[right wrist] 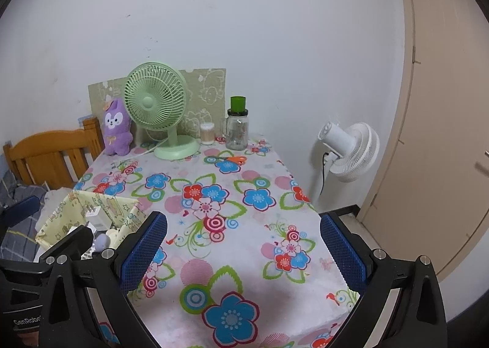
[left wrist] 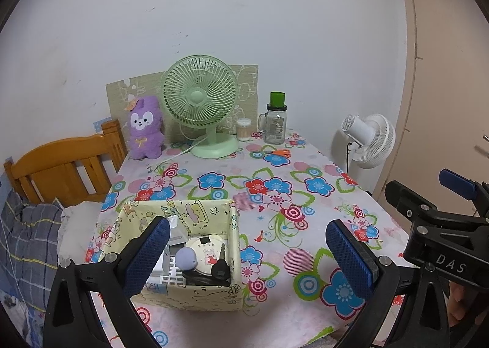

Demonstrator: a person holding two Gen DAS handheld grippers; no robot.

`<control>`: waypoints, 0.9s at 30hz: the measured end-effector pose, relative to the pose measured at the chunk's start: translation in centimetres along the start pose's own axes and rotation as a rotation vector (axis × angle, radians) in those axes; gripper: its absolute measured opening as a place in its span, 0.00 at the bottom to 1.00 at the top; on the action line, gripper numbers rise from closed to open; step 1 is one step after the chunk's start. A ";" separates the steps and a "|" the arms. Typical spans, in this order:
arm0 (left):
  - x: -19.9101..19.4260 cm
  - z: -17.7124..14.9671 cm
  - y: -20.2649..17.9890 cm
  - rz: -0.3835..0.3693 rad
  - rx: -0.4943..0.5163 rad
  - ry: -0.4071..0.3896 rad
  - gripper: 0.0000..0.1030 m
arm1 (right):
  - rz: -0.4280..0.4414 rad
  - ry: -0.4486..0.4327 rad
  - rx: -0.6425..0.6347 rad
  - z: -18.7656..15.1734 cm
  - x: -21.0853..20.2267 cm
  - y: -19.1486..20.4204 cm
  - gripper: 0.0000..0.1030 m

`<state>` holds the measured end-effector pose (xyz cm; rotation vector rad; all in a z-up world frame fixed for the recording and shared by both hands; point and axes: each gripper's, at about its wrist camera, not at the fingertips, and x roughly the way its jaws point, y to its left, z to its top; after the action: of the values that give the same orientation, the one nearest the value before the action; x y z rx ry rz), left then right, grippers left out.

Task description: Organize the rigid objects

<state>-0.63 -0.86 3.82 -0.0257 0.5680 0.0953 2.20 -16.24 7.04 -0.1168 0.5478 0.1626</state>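
Note:
A pale yellow fabric box (left wrist: 186, 296) stands on the near left of the flowered table (left wrist: 275, 195). It holds a round white case (left wrist: 203, 251), a lilac ball (left wrist: 187, 258), a black key (left wrist: 220, 268), a white keypad device (left wrist: 169, 277) and a white charger (right wrist: 93, 216). Orange-handled scissors (left wrist: 276, 152) lie at the far side of the table. My left gripper (left wrist: 247, 256) is open and empty, above the box's right half. My right gripper (right wrist: 243, 248) is open and empty over the bare cloth, right of the box (right wrist: 73, 213).
At the back stand a green desk fan (left wrist: 201, 103), a purple plush (left wrist: 144, 128), a cotton swab jar (left wrist: 243, 129) and a glass mug jar with a green cup on top (left wrist: 275, 125). A wooden headboard (left wrist: 61, 164) is left, a white floor fan (left wrist: 369, 140) and door (right wrist: 443, 103) right.

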 end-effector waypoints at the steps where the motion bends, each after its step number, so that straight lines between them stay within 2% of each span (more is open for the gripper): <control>1: 0.0 0.0 0.1 -0.002 -0.002 0.001 1.00 | 0.000 -0.001 0.000 0.0 0.0 -0.1 0.99; 27: 0.6 0.0 -0.1 -0.007 -0.003 0.004 1.00 | 0.009 0.019 0.026 -0.2 0.8 -0.4 0.99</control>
<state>-0.12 -0.86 3.51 -0.0310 0.5721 0.0893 2.87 -16.55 6.50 -0.0906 0.5688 0.1629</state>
